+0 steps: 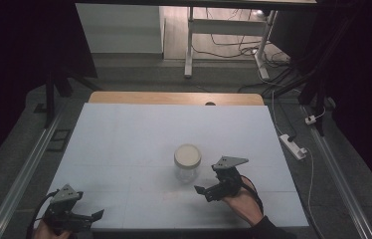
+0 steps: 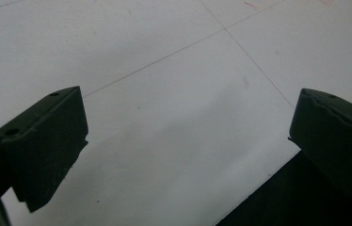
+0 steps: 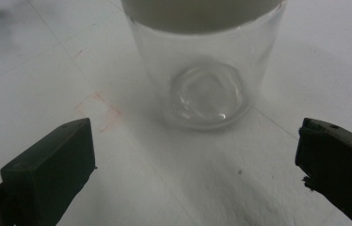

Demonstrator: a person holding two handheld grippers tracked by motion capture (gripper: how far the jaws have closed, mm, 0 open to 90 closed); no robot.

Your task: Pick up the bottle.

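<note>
Glass jar (image 1: 187, 163) just beyond right tongs' (image 1: 203, 193) spread jaws

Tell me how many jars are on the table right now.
1. A clear glass jar with a pale lid stands near the middle of the white table, just ahead of the open right gripper. The left gripper is at the near left corner.

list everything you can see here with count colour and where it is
jar: 1, clear glass with a cream lid, upright near the middle of the table
table: 1, white top with a wooden far edge
power strip: 1, white, on the floor right of the table
desk frame: 1, white, on the floor beyond the table
right gripper: 1, black, open, just right of the jar, not touching it
left gripper: 1, black, open, at the table's near left corner
</note>
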